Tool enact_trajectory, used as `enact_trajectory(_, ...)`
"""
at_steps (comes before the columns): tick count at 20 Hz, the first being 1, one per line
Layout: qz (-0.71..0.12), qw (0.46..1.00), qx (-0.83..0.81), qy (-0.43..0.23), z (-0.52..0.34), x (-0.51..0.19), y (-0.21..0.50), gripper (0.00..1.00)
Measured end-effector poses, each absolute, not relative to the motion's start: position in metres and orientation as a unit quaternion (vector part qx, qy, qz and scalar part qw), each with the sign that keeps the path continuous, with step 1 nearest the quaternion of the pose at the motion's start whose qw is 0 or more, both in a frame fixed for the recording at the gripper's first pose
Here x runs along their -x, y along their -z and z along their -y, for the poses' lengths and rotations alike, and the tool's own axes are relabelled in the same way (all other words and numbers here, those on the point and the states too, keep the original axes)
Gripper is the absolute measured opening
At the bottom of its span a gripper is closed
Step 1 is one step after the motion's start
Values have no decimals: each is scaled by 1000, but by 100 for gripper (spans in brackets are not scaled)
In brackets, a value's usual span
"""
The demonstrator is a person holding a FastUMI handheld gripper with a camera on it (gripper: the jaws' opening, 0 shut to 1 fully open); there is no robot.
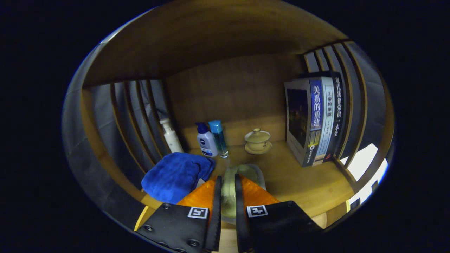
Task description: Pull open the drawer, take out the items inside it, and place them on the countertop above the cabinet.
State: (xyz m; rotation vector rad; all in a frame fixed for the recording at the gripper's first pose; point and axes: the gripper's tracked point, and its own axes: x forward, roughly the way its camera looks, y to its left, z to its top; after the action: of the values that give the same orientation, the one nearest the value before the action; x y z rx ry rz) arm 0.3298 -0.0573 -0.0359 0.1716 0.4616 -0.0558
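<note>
Wooden countertop (299, 182), shelf-like recess, slatted side walls, plain wooden back panel.

Gripper (227, 182): fingers narrowly apart, clamped on rim of pale green glass dish (228, 196); dish between fingers, extending just ahead at 12 o'clock, on or just over countertop, contact not discernible.

Blue cloth (175, 177): 10 o'clock, beside left finger.

Beyond, 11 o'clock: white pump bottle (171, 135), white bottle with blue cap (206, 140), clear blue bottle (218, 137), grouped upright.

Lidded tea cup on saucer (257, 141): 1 o'clock, near back panel.

Books (314, 121): 2 o'clock, upright against right slats.
</note>
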Motion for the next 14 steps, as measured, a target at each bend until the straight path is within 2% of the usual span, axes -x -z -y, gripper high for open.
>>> enact_trajectory(4,-247,962,-105,42,64,-340,67,26)
enact_trajectory(10,-230,968,-81,55,68,-343,72,27)
enact_trajectory(14,-243,965,-79,58,69,-342,78,31)
